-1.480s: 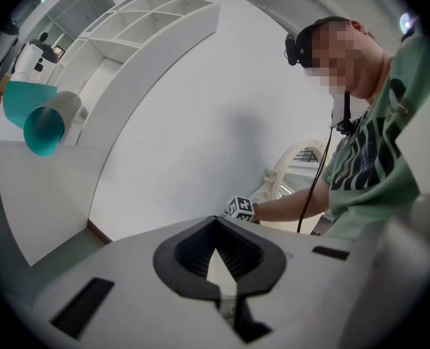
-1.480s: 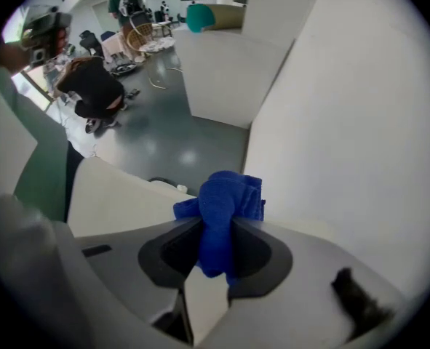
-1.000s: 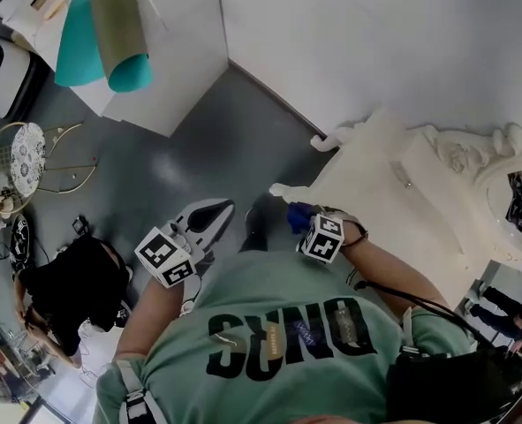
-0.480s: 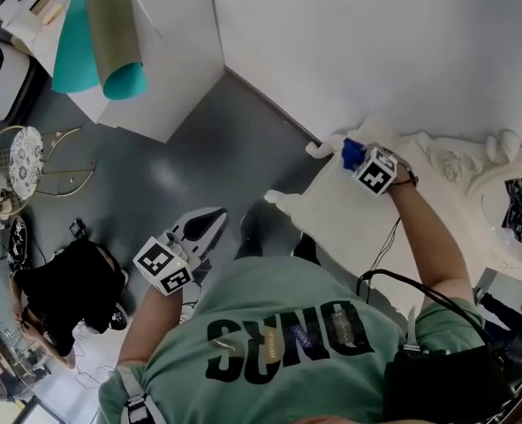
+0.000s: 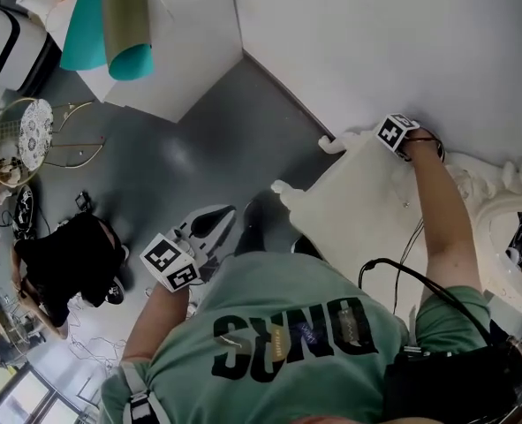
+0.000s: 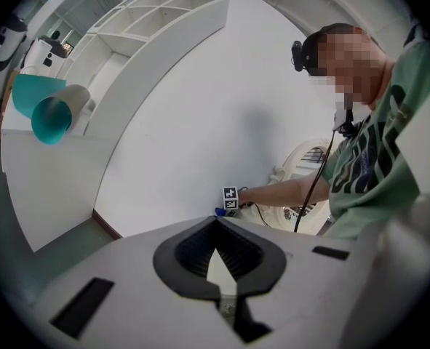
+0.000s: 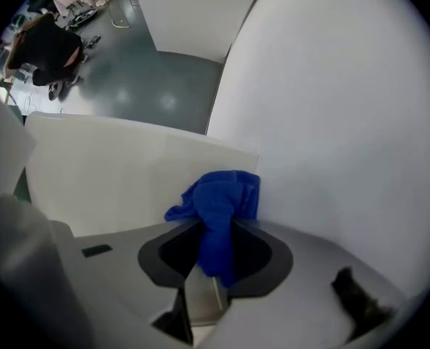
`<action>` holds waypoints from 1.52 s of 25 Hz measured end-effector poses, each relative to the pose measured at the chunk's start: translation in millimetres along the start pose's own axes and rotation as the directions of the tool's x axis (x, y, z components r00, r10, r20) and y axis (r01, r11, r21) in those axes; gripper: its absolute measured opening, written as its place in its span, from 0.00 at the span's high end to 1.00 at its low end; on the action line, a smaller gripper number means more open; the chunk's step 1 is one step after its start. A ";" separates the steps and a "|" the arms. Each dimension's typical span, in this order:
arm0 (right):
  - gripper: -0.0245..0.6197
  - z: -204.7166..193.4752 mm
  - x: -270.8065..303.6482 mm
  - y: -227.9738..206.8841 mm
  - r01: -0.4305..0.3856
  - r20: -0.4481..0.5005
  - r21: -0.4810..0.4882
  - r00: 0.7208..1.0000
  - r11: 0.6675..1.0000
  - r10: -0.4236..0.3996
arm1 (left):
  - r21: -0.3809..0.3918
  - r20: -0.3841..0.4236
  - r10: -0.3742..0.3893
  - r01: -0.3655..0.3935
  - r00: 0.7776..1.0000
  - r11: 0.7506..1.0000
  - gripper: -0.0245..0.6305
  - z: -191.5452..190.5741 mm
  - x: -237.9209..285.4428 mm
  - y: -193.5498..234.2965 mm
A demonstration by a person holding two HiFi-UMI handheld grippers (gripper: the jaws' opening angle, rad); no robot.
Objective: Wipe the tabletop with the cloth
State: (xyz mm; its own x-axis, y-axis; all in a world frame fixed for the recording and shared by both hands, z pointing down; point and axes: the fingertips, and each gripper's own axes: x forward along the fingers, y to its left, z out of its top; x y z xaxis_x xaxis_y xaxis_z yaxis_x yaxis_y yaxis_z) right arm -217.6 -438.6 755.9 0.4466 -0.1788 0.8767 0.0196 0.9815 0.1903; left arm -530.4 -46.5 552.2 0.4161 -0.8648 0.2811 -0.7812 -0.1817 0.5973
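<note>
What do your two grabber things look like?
The left gripper and right gripper are white shells with black ribbed insides, tapering to a point. Each carries a cube of black-and-white square markers. The person wears a green short sleeve, and a black cable runs beside the right arm.

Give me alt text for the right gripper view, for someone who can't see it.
The right gripper is shut on a bunched blue cloth, held at the cream tabletop's far edge beside a white wall. Grey floor shows beyond.
</note>
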 end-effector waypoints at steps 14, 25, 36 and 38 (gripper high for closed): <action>0.80 8.9 -31.7 106.2 -0.114 0.046 -0.072 0.992 0.991 0.118 | 0.023 -0.007 -0.079 0.079 0.997 0.997 0.96 8.2 -12.0 -2.0; 0.80 45.9 -122.2 405.1 -0.363 0.222 -0.319 0.870 0.876 0.441 | 0.042 -0.044 -0.223 0.225 0.974 0.973 0.96 25.0 -36.4 -1.1; 0.79 35.5 -132.2 407.7 -0.650 0.533 0.033 0.654 0.759 0.537 | 0.083 -0.153 -0.342 0.357 0.927 0.930 0.96 28.8 -15.5 -20.1; 0.79 15.2 -127.5 322.0 -0.591 0.644 0.223 0.686 0.775 0.338 | 0.086 -0.168 -0.339 0.356 0.926 0.930 0.96 27.2 -15.1 -20.1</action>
State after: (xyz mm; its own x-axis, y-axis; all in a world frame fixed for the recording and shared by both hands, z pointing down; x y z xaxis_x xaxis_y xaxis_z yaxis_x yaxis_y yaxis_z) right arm -281.9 -100.8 712.1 -0.2628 0.1657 0.9505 -0.4484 0.8513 -0.2724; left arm -533.6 -42.5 515.5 0.7282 -0.6603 0.1836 -0.6183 -0.5174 0.5916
